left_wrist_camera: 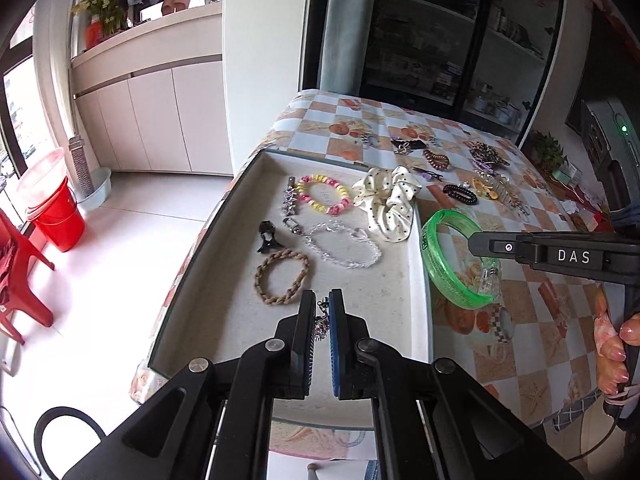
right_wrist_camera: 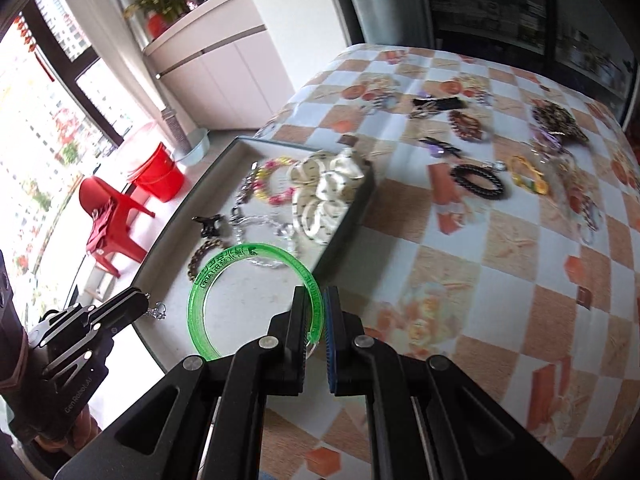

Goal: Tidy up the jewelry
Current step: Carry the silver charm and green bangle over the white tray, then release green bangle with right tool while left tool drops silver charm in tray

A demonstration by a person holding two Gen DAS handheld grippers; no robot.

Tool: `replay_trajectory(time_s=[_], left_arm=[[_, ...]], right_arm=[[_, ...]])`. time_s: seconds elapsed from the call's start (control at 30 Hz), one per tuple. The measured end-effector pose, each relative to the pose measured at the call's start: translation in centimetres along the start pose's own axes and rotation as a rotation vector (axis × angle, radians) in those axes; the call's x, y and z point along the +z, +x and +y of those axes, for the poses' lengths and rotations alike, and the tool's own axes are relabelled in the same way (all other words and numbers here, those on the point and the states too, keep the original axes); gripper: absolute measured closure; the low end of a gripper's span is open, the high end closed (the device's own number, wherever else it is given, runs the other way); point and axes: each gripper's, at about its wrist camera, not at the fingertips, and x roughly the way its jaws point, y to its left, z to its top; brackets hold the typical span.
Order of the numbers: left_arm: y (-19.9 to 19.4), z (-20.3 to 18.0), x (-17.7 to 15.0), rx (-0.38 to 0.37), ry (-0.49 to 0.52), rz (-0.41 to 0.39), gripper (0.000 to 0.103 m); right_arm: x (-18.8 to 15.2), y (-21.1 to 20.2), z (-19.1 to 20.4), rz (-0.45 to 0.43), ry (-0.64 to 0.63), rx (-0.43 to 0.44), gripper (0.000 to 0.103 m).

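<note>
Lettering "DAS" on right tool [left_wrist_camera: 486,246], gripping green bangle [left_wrist_camera: 448,276].

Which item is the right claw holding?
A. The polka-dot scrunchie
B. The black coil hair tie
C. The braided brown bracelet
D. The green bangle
D: the right claw is shut on the green bangle, whose rim runs between its fingers; the left wrist view shows the same bangle pinched at the claw's tip.

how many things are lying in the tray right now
6: pink-yellow bead bracelet, silver clip, black claw clip, clear chain, braided band, and the scrunchie draped over the right rim.
</note>
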Motion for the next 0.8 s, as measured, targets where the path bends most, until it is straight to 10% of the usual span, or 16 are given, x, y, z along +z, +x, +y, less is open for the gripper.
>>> replay_trajectory(time_s=[0.8], left_arm=[[6.1, 4.9, -2.4, 0.102, -0.052, 0.129, 0.095]], right_arm=[[0.2, 10.2, 6.6, 0.215, -0.163, -0.112, 0.095]])
